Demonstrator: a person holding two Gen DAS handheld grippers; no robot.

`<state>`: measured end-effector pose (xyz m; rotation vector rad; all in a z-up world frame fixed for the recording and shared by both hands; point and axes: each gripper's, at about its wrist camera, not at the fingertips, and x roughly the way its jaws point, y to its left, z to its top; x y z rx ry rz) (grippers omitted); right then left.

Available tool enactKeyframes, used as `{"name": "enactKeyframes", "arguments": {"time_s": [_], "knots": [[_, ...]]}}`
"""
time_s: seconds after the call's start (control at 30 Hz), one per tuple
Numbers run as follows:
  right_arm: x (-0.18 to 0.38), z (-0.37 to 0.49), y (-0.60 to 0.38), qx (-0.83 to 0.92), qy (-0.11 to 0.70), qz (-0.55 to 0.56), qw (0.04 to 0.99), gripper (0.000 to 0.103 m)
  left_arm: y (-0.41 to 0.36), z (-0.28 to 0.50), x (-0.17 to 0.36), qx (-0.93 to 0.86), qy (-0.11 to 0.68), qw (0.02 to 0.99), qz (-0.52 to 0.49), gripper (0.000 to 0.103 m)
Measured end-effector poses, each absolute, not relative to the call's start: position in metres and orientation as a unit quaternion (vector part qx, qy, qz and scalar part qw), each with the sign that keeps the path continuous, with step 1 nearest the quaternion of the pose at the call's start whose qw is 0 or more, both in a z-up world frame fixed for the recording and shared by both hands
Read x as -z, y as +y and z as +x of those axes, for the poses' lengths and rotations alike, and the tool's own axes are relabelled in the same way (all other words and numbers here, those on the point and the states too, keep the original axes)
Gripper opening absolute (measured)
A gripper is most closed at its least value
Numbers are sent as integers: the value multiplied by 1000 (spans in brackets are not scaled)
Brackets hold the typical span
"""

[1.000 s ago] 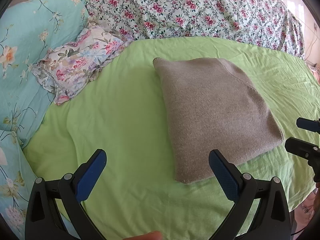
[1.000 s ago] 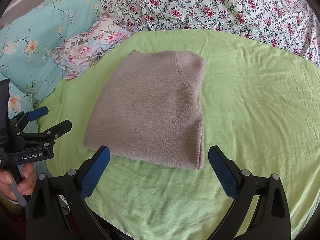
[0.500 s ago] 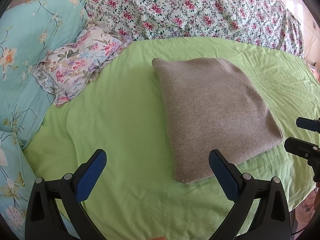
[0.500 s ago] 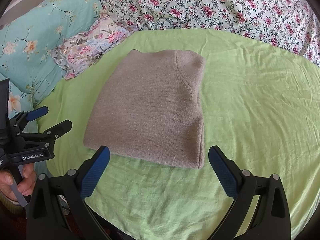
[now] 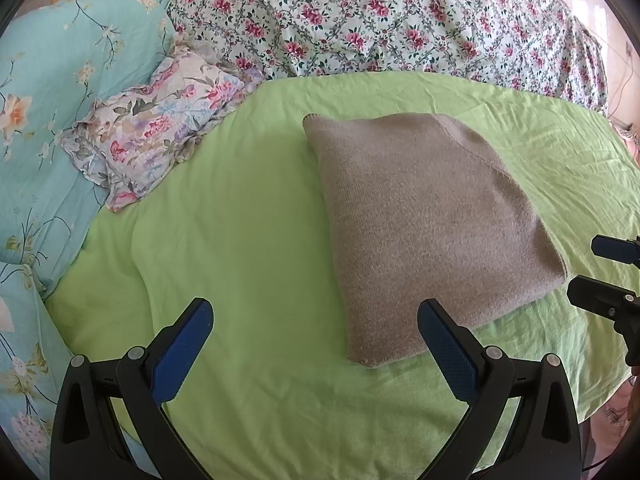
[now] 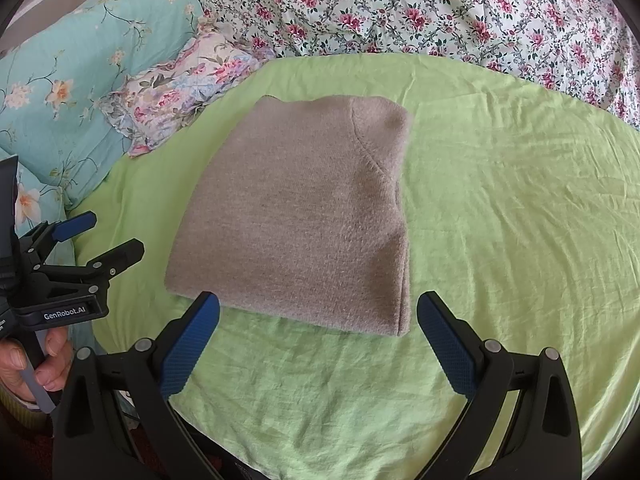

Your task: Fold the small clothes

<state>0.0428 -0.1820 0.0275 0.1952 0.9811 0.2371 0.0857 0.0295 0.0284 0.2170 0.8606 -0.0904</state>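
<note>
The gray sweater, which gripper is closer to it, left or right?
Right. The right gripper sits just before the gray sweater's near edge, fingers astride it. The left gripper is beside its left corner, mostly over the green sheet.

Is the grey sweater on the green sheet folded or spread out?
Folded. The grey sweater lies as a compact rectangle on the green sheet, with stacked layers showing along its right edge and no sleeves sticking out.

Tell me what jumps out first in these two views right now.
A folded grey sweater lies in the middle of the green sheet, square and flat. Both grippers hang open on the near side of it, empty: the left gripper over bare sheet beside its near corner, the right gripper at its near edge. Behind, a floral pillow rests at the sheet's far left.
</note>
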Motion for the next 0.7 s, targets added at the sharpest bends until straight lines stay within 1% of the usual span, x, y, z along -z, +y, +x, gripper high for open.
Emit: {"name": "enactKeyframes", "arguments": {"time_s": [0.7], "knots": [[-29, 47, -179, -115, 467, 91, 872, 99, 24, 88, -26, 46, 419, 901, 109, 102]]}}
